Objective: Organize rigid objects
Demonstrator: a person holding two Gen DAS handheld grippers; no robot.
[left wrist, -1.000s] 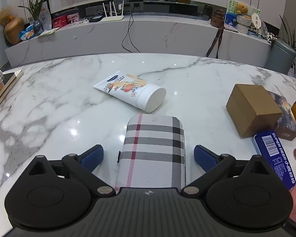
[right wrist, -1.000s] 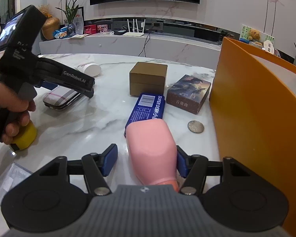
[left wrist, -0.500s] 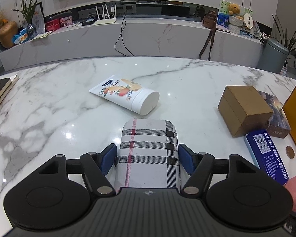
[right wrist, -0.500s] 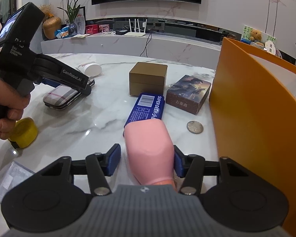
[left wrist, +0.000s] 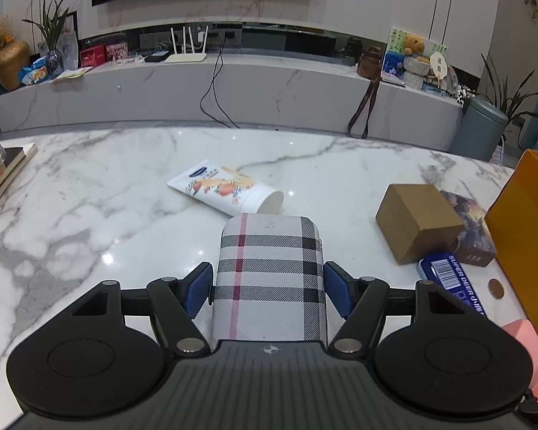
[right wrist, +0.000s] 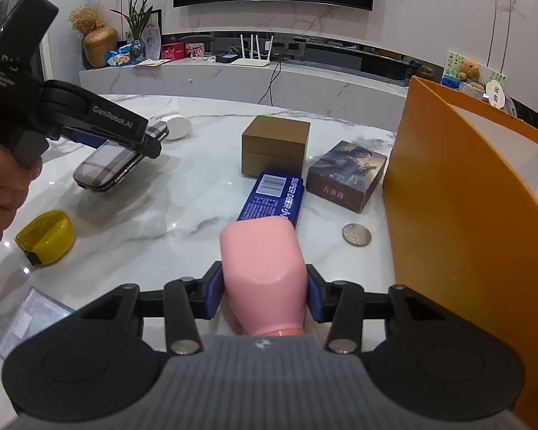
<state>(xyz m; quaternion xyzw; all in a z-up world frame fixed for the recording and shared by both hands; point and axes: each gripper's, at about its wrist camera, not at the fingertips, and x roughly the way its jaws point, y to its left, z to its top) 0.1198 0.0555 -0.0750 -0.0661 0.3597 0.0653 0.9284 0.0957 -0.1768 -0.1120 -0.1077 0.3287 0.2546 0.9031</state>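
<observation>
Grippers first: our left gripper (left wrist: 268, 288) is clamped on the plaid case (left wrist: 269, 279), its blue pads pressed to both long sides, and the case is lifted and tilted above the marble table (left wrist: 89, 215). Our right gripper (right wrist: 263, 295) is clenched on the pink bottle (right wrist: 262, 272). Taking the brown box (right wrist: 274, 150) as landmark: the blue tin (right wrist: 272, 197) lies just in front of it, the picture box (right wrist: 346, 175) beside it, the orange bin (right wrist: 466, 215) beyond that.
</observation>
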